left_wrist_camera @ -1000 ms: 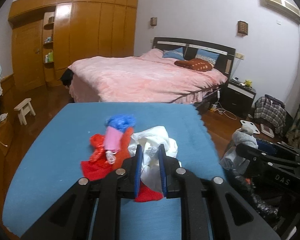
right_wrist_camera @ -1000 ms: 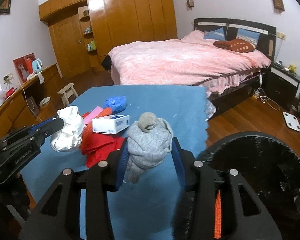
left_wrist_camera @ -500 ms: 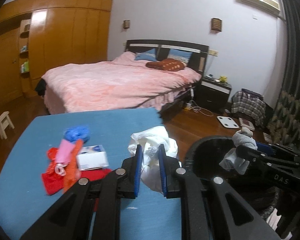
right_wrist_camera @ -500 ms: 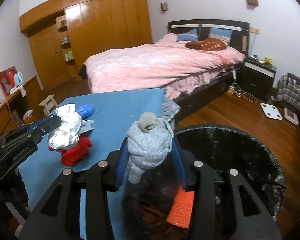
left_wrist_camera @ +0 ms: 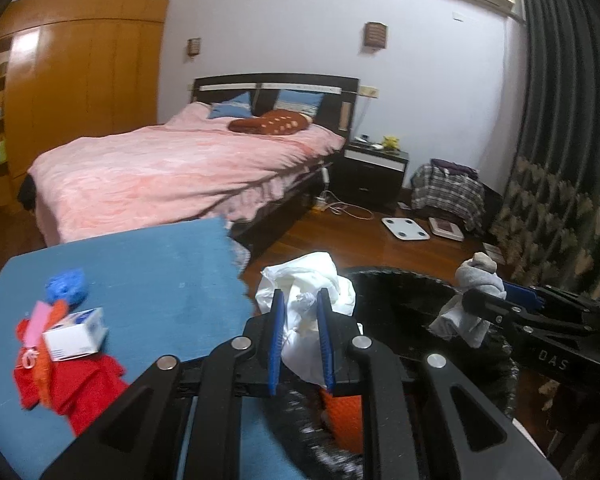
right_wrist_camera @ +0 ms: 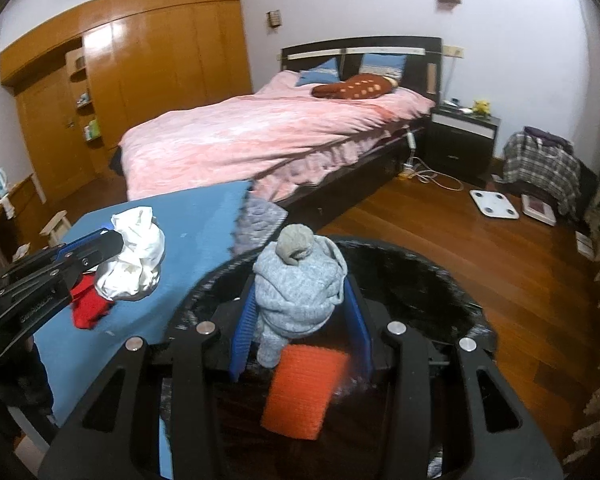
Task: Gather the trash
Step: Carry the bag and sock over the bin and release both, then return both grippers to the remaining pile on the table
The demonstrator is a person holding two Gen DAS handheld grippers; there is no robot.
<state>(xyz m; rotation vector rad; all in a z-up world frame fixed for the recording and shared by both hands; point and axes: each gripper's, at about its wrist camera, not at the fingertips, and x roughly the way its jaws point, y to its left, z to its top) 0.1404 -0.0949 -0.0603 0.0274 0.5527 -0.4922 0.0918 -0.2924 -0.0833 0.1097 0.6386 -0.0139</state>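
White wad (left_wrist_camera: 306, 304) pinched in left gripper (left_wrist_camera: 299, 334); right gripper (right_wrist_camera: 300, 332) clamps grey, perhaps knitted, bundle (right_wrist_camera: 300, 288).

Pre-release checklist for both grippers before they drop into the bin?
1. Right gripper gripped on grey sock bundle: ok.
2. Grey sock bundle over the black bin opening: ok, the bin's interior shows directly beneath it.
3. Left gripper gripped on white crumpled bag: ok, blue pads pinch it.
4. White crumpled bag fully over the bin: cannot tell; it hangs at the rim, near the blue table edge.
5. Bin has room: ok, only an orange item is visible inside.
6. Table finished: not ok; white box, red cloth and blue wad remain.
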